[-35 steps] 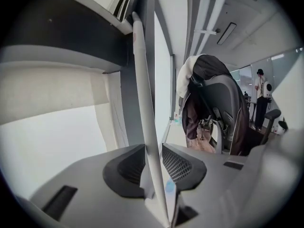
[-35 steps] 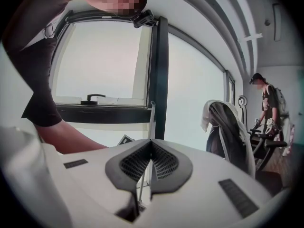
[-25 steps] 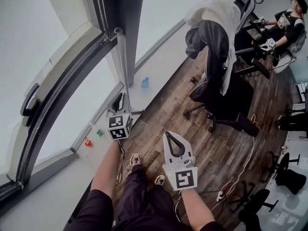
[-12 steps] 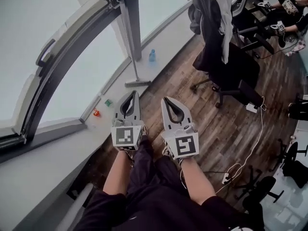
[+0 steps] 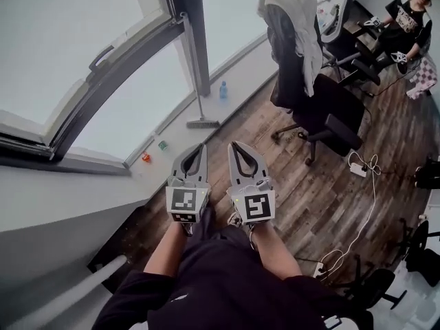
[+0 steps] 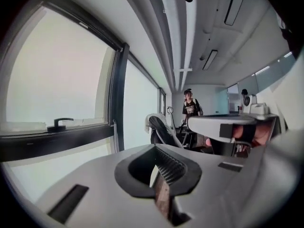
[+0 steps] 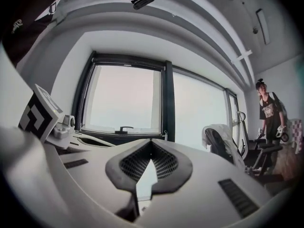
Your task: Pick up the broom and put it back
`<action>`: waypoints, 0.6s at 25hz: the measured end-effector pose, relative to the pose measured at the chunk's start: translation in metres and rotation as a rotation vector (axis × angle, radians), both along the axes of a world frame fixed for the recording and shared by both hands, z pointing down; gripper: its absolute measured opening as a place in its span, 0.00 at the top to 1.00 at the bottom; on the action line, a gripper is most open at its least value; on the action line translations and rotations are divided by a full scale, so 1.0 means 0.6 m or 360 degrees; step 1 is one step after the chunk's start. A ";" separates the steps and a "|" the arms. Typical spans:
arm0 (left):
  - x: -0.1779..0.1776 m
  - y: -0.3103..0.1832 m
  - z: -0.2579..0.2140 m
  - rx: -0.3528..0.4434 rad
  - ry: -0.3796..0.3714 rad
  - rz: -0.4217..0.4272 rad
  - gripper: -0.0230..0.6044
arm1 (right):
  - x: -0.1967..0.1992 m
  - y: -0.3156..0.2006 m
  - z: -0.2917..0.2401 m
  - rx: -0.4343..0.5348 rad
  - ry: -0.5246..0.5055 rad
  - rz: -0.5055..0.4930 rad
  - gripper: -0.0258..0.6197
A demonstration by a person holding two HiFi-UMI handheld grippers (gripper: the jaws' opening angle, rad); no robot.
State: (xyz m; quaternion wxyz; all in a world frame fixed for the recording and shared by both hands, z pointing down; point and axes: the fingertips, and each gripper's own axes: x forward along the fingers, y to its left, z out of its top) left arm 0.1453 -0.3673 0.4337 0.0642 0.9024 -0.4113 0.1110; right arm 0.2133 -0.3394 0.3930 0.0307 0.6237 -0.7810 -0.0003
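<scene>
The broom stands upright on the pale ledge, its grey handle leaning against the dark window pillar and its brush head on the ledge. My left gripper and right gripper hover side by side over my legs, short of the brush head, not touching it. Both are shut with nothing between the jaws. In the left gripper view the shut tips point toward the window, and the broom handle shows as a thin pale stick beside the pillar. The right gripper shows empty too.
A black office chair draped with a white cloth stands right of the broom. A blue bottle and small green and orange items sit on the ledge. A white cable and power strip lie on the wood floor. A person sits at the back right.
The left gripper came away from the broom, rose and shut empty. The right gripper rose too. Both now sit side by side, and the broom stays leaning on the pillar.
</scene>
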 end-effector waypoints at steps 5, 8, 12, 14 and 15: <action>0.012 0.075 -0.071 0.0126 0.0112 0.0016 0.96 | 0.020 0.068 -0.078 0.0171 -0.0056 0.0028 0.93; 0.032 0.124 -0.083 0.0120 0.0147 0.0031 0.96 | 0.037 0.116 -0.095 0.0214 -0.0059 0.0050 0.93; 0.055 0.162 -0.103 0.0170 0.0176 0.0076 0.96 | 0.051 0.160 -0.104 0.0250 -0.0007 0.0101 0.93; 0.067 0.180 -0.114 0.0217 0.0199 0.0118 0.96 | 0.060 0.179 -0.107 0.0268 0.0008 0.0127 0.93; 0.072 0.189 -0.119 0.0234 0.0210 0.0135 0.96 | 0.064 0.187 -0.110 0.0279 0.0013 0.0135 0.93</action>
